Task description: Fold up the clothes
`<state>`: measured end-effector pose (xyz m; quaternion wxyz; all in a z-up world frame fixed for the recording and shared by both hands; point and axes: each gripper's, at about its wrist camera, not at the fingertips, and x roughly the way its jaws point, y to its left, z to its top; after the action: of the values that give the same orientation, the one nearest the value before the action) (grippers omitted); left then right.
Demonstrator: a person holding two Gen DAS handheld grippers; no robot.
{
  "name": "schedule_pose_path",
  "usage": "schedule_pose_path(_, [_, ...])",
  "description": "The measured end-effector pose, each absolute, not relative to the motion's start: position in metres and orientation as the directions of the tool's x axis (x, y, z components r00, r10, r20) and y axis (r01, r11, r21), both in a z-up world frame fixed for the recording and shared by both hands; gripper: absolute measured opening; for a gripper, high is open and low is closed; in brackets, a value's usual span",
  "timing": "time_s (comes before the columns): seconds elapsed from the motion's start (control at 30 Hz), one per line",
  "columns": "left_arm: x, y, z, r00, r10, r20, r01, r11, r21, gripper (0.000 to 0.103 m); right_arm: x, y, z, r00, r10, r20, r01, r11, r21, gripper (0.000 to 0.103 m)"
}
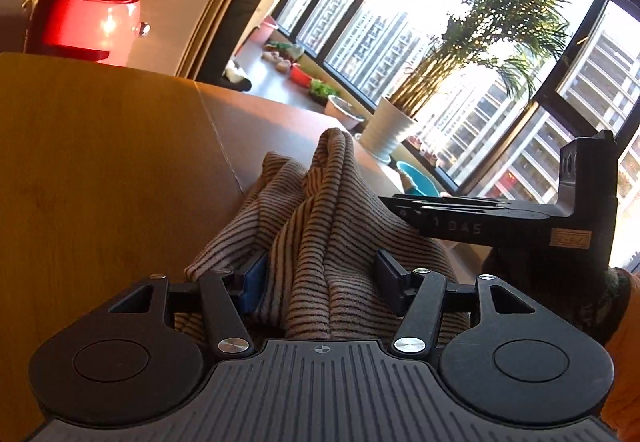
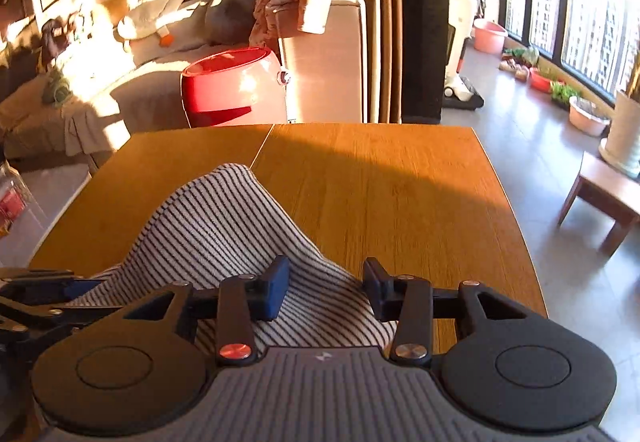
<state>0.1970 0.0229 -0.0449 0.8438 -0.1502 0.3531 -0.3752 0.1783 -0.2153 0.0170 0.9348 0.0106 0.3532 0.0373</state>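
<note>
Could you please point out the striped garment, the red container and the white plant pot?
striped garment (image 2: 224, 218): right wrist view, on its raised fold.
red container (image 2: 234, 88): right wrist view, on its side wall.
white plant pot (image 1: 386, 128): left wrist view, on its ribbed side.

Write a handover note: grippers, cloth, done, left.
Left gripper: open, jaws either side of a bunched ridge of the striped cloth.
Right gripper: open, cloth between the jaws at its edge.
Cloth lies crumpled on the wooden table, peaked up at the far end.
Done: no fold visible.
Left: probably grip, spread flat, fold.
</note>
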Motion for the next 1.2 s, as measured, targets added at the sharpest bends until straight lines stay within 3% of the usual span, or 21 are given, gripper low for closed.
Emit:
schedule_pose_path(0.1, [0.198,0.024,-0.046,0.465,-0.745,-0.478,0.524,0.667,-0.530,0.062,0.175,-0.208,0.022,0.763,0.059,-0.643,-0.068,0.998,0.010,0.042])
schedule_pose_path(0.17, [0.197,0.024,-0.046,0.466,-0.746,-0.476,0.525,0.666,-0.530,0.062,0.159,-0.215,0.031,0.781,0.061,-0.622,-0.050,0.998,0.035,0.049])
schedule_pose_path(0.23, [0.198,0.024,-0.046,0.466,-0.746,-0.476,0.524,0.666,-0.531,0.062,0.140,-0.225,0.037,0.786,0.066,-0.614,-0.017,0.996,0.084,0.065])
schedule_pose_path(0.37, [0.198,0.022,-0.046,0.468,-0.744,-0.477,0.521,0.668,-0.531,0.062,0.105,-0.241,0.028,0.752,0.126,-0.647,0.038,0.971,0.234,0.068])
schedule_pose_path(0.5, [0.199,0.022,-0.047,0.469,-0.746,-0.472,0.511,0.666,-0.544,0.061,0.097,-0.237,0.015,0.740,0.191,-0.645,0.033,0.948,0.318,0.065])
schedule_pose_path(0.53, [0.200,0.022,-0.048,0.468,-0.749,-0.469,0.505,0.662,-0.555,0.060,0.101,-0.233,0.015,0.742,0.194,-0.642,0.011,0.954,0.301,0.059])
schedule_pose_path(0.97, [0.203,0.024,-0.050,0.448,-0.778,-0.439,0.486,0.625,-0.611,0.059,0.169,-0.200,0.017,0.809,0.086,-0.582,-0.141,0.989,-0.050,0.058])
schedule_pose_path(1.2, [0.202,0.023,-0.049,0.447,-0.775,-0.446,0.490,0.630,-0.603,0.058,0.144,-0.206,0.021,0.793,0.100,-0.600,-0.118,0.993,0.009,0.065])
